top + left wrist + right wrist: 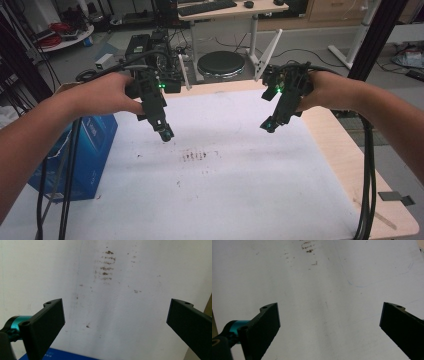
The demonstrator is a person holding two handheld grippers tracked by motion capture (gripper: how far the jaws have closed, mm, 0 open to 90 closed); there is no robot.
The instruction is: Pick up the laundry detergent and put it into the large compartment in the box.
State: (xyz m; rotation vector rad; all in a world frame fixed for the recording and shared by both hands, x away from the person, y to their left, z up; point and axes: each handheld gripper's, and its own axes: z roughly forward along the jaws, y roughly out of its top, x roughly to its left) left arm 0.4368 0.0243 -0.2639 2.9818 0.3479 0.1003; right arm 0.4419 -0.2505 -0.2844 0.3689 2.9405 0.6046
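Observation:
A person's hands hold two black grippers above a white sheet (220, 185) that covers the table. My left gripper (165, 134) hangs over the sheet's left-centre, tilted down. In the left gripper view its jaws stand wide apart and my left gripper (116, 320) is open, with bare sheet between them. My right gripper (269, 125) hovers over the right-centre, angled down and inward. The right gripper view shows my right gripper (329, 320) open as well, nothing between its jaws. A patch of brown smudges (199, 155) marks the sheet between and in front of the two grippers; the smudges (106, 265) lie ahead of the left jaws.
A blue box (87, 155) stands at the table's left edge under the left forearm. Black cables (367, 180) trail down the right side. Bare wooden table edge (345, 150) shows at right. Beyond the table stand electronics (150, 47), a round black disc (221, 63) and a desk.

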